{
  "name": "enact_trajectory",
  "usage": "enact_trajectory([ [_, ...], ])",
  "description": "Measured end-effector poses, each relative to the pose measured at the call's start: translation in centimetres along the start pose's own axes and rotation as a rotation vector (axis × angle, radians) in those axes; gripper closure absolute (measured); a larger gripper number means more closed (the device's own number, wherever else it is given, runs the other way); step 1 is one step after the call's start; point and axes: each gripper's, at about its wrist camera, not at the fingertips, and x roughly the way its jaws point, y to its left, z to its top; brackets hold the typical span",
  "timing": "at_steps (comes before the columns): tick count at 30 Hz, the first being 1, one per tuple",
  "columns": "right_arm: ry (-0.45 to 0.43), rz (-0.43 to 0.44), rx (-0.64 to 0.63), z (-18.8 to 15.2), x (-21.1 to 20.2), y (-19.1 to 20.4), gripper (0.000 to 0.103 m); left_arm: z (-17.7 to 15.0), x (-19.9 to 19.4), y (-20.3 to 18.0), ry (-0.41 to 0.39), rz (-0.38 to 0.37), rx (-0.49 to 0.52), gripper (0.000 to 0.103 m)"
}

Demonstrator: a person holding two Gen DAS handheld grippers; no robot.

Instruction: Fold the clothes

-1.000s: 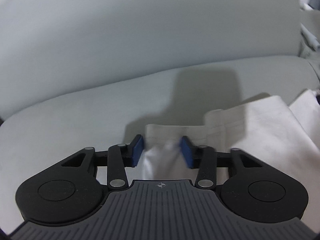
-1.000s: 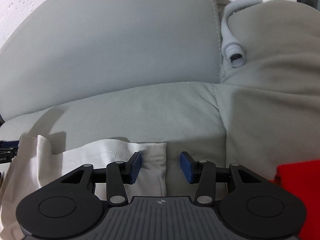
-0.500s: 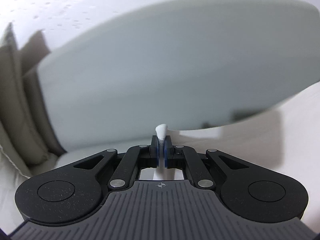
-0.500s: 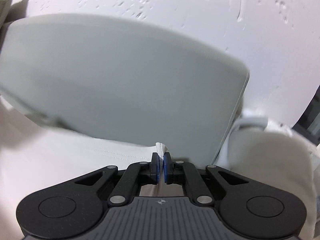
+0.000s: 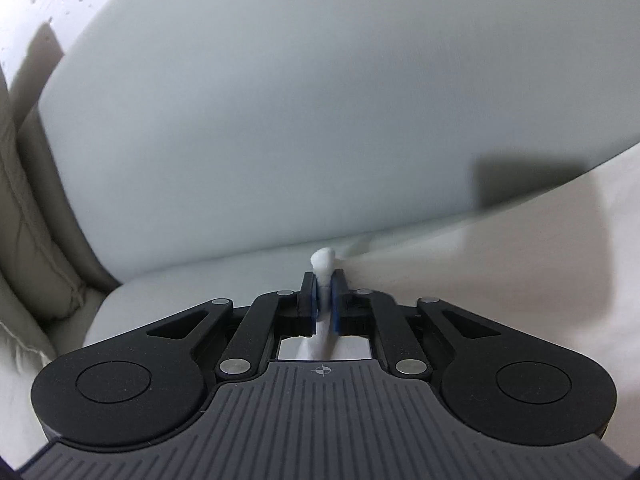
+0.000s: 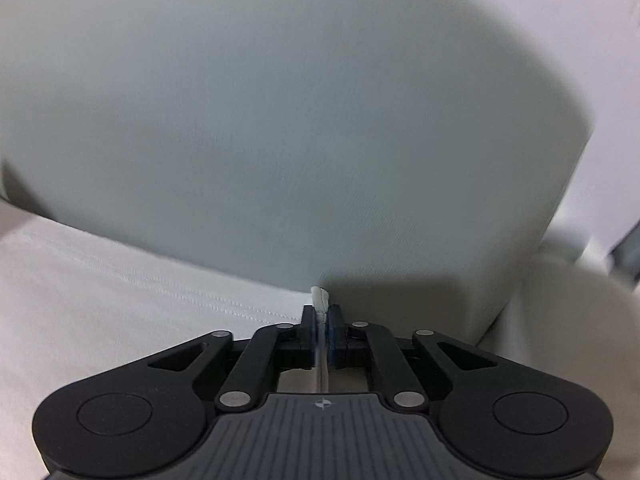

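A white garment [image 5: 540,264] is held taut between both grippers above a grey sofa. My left gripper [image 5: 324,280] is shut on one corner of it; a small tuft of cloth pokes out above the blue pads. The cloth stretches off to the right. My right gripper [image 6: 321,314] is shut on the other corner of the white garment [image 6: 100,300], whose stitched hem runs off to the left. The rest of the garment hangs below, hidden by the gripper bodies.
The grey sofa backrest [image 5: 300,100] fills both views close ahead, also in the right wrist view [image 6: 300,120]. A beige cushion [image 5: 28,240] stands at the left. A pale armrest or cushion [image 6: 568,300] sits at the right, with white wall behind.
Both grippers closed on the garment's corners and lifted it off the seat. Since half a second ago both views have tilted down slightly toward the backrest, the cloth still pinched.
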Motion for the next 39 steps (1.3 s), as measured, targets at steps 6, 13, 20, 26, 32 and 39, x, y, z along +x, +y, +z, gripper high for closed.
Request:
enact_trajectory([
  [6, -0.111, 0.012, 0.120, -0.5, -5.8, -2.2, 0.046, 0.4, -3.2, 4.1, 0.006, 0.015, -0.135, 0.058],
  [13, -0.151, 0.127, 0.220, -3.9, -18.9, -4.3, 0.033, -1.8, -13.6, 7.2, 0.010, 0.022, -0.129, 0.058],
  [20, -0.123, 0.226, 0.227, -15.3, -31.3, -3.8, 0.024, -9.2, -28.0, 4.0, 0.063, -0.167, -0.040, 0.048],
  [26, 0.073, 0.337, 0.166, -28.0, -33.9, -0.3, 0.077, -17.4, -36.4, -2.3, 0.141, -0.319, 0.059, 0.052],
  [32, 0.112, 0.396, 0.205, -32.9, -37.1, 3.6, 0.076, -20.8, -40.5, -6.9, 0.166, -0.367, -0.008, 0.059],
  [39, 0.161, 0.333, 0.151, -34.1, -35.3, 4.5, 0.076, -23.3, -39.1, -9.4, 0.205, -0.392, -0.007, 0.060],
])
